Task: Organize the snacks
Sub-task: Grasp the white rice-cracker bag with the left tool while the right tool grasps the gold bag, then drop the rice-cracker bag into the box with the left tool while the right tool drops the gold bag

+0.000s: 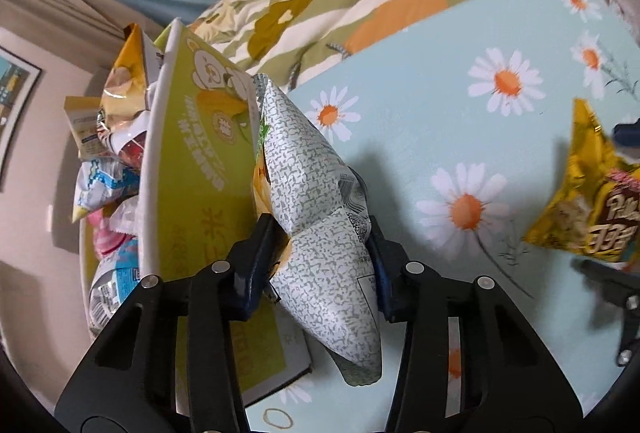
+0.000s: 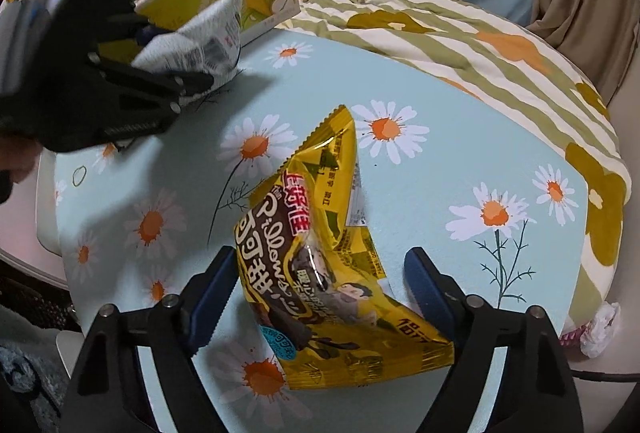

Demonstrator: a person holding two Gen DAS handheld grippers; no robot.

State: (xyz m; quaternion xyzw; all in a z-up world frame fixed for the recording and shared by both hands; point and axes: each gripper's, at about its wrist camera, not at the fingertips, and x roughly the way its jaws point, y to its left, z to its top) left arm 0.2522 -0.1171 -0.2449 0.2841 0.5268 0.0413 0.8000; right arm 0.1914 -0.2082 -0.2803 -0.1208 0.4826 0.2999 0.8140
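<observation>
gold snack bag [image 2: 320,273] between the right gripper's [image 2: 320,289] parted jaws

A white, grey-speckled snack bag [image 1: 320,233], a gold-and-brown snack packet [image 2: 320,273] and a yellow-green bear-print box [image 1: 200,161] on a pale-blue daisy-print worktop [image 2: 420,193].

Both wrist views look steeply down, close, sharing the daisy tabletop [image 1: 420,121].

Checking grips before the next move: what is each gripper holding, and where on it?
Left gripper pinches the white speckled packet across its middle. Right gripper straddles the gold packet, not gripping.
</observation>
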